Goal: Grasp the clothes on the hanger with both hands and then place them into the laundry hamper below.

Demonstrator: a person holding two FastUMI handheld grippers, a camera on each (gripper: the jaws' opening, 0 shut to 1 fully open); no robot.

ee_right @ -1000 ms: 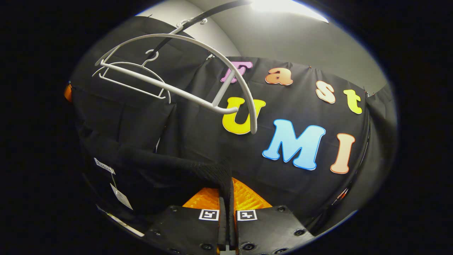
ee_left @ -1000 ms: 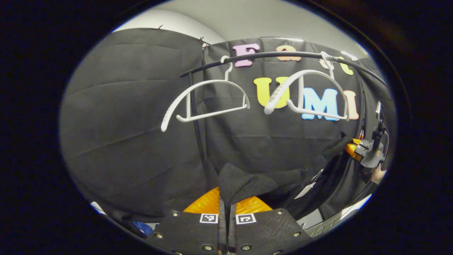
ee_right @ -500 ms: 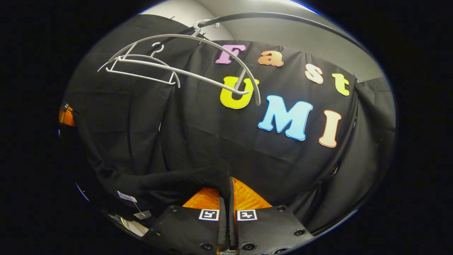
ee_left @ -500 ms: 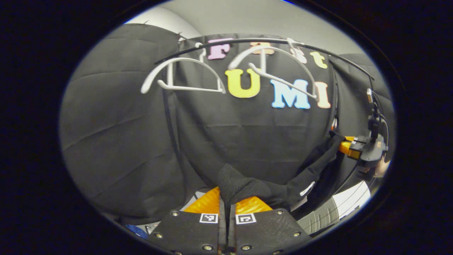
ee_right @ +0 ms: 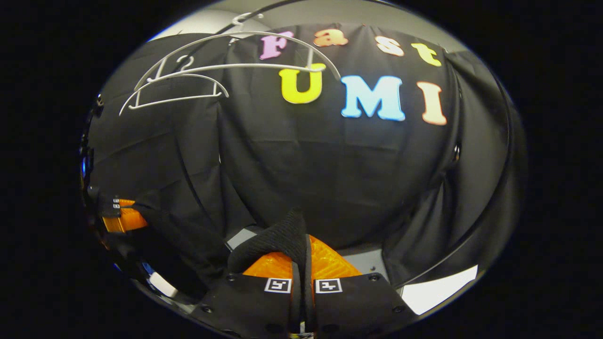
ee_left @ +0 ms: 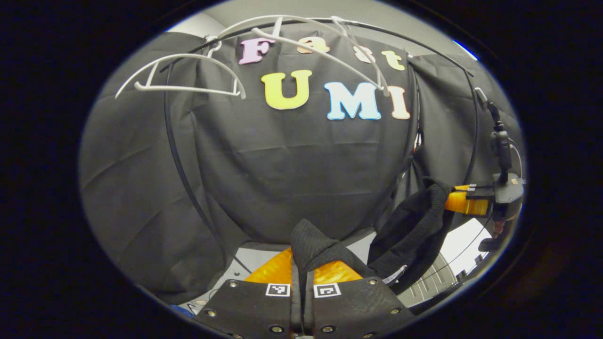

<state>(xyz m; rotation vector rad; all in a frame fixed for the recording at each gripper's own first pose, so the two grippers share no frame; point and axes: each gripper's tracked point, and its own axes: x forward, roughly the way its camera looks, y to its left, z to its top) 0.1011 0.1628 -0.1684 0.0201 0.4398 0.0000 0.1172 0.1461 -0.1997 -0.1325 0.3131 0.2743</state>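
Lowering the black garment (ee_left: 414, 226) toward the hamper appears to be the step in hand, and it is best done with both ends kept level and the cloth held slack enough to fold in rather than catch on a rim; the hamper itself cannot be made out for certain, so its exact place below has to be judged rather than read.

On the left, the left gripper (ee_left: 301, 278) is seen from its own view with its fingers pressed together on a bunched fold of the dark knit, which stands up between them; the release should be held back until the cloth is well inside the hamper. From there the garment is draped in a loose sag toward the far side of that view, where its other end is pinched by the second tool.

Above, two white hangers (ee_left: 181, 80) are left bare on the dark rail (ee_left: 424, 52), well apart from the cloth, so the garment is judged to be free of them already.

On the right, the right gripper (ee_right: 301, 268) is shown in its own view with its fingers closed on a ribbed edge of the same garment; it is also seen from the side in the left gripper view, pointing inward toward the centre. Both tools are held roughly level and aimed at the booth wall, with the garment hanging between them.
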